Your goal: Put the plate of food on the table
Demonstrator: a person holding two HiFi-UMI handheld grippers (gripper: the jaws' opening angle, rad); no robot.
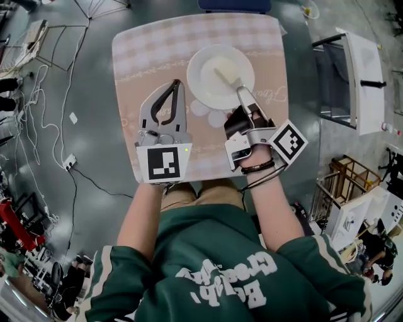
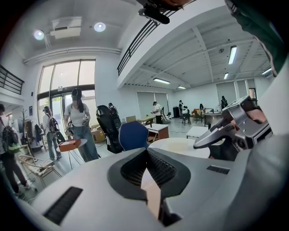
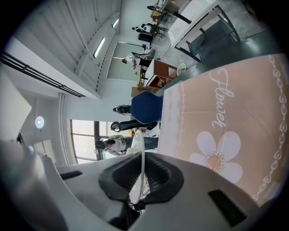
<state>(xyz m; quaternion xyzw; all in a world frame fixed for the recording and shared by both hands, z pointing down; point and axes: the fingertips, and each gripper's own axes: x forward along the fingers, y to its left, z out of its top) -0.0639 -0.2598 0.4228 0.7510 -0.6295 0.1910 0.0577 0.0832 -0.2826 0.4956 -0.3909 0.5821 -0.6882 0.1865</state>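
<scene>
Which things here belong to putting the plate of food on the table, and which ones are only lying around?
Belong to the job:
- white plate, gripped at its rim by the right tool
- cloth-covered table
- left tool, shut and empty

Only lying around:
- cables on the floor
- blue chair
- wooden crate

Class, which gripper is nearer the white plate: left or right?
Right. The right gripper has its fingers clamped on the plate at its near rim; the left gripper is off to the plate's left, shut and empty.
</scene>
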